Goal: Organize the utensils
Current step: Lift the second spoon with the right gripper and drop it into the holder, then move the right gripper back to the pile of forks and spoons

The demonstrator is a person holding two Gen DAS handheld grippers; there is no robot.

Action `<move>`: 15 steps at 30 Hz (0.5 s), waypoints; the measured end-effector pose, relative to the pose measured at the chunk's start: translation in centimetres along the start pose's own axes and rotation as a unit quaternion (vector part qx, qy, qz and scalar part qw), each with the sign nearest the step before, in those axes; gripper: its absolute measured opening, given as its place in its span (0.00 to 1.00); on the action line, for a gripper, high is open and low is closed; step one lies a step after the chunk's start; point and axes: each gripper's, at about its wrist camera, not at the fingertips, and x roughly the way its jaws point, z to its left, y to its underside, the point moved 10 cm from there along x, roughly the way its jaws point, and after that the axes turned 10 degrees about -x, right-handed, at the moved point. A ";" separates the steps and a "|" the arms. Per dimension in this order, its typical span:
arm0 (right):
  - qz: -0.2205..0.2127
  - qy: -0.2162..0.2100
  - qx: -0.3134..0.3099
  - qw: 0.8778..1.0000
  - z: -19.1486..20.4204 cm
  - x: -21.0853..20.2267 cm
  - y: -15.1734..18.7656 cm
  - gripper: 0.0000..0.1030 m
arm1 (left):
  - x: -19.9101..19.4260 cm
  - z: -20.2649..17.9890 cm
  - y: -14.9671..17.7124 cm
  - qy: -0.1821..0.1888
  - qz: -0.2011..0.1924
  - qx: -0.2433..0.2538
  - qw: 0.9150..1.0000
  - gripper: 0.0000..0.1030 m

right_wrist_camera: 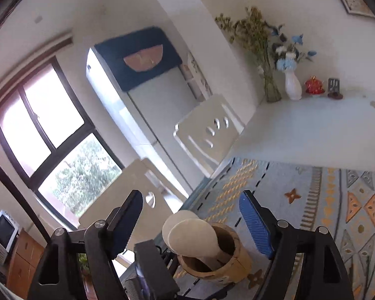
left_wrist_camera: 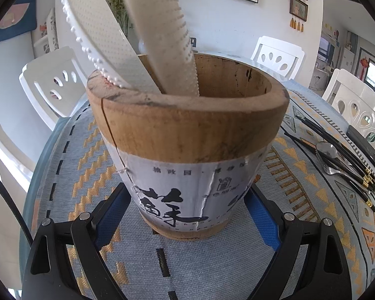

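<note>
A wooden utensil holder (left_wrist_camera: 187,130) with a white paper label stands on the patterned tablecloth (left_wrist_camera: 62,165). My left gripper (left_wrist_camera: 185,200) is shut on its lower part, one blue pad against each side. Two white dimpled rice paddles (left_wrist_camera: 105,40) (left_wrist_camera: 160,25) stand in it and lean left. In the right wrist view the holder (right_wrist_camera: 237,262) and the paddles (right_wrist_camera: 195,237) lie below my right gripper (right_wrist_camera: 191,200), which hangs open above them with nothing between its fingers. Black chopsticks (left_wrist_camera: 337,147) and a metal spoon (left_wrist_camera: 327,150) lie on the cloth to the holder's right.
A dark phone (left_wrist_camera: 362,145) lies beyond the chopsticks near the table's right edge. White chairs (left_wrist_camera: 52,85) (left_wrist_camera: 277,55) (left_wrist_camera: 357,110) ring the table. Vases with flowers (right_wrist_camera: 292,85) stand on a far white surface.
</note>
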 end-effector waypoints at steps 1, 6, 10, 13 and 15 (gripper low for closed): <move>-0.008 0.006 -0.003 1.000 -0.1 -1.2 -0.4 0.76 | 0.0 0.0 0.0 0.000 0.000 0.000 1.000 0.89; -0.043 0.037 -0.021 0.998 -0.8 -6.6 -1.5 0.76 | 0.0 0.0 0.0 -0.001 0.000 0.002 1.000 0.88; -0.071 0.050 -0.023 0.996 -1.8 -11.0 -1.4 0.90 | 0.1 -0.1 0.0 -0.001 0.001 0.002 1.000 0.88; -0.064 0.082 -0.012 0.995 -3.9 -13.3 -0.1 0.91 | 0.1 -0.2 0.1 -0.004 0.002 0.004 1.000 0.88; -0.043 0.109 0.005 0.993 -6.0 -14.1 1.7 0.91 | 0.2 -0.3 0.1 -0.004 0.002 0.004 1.000 0.88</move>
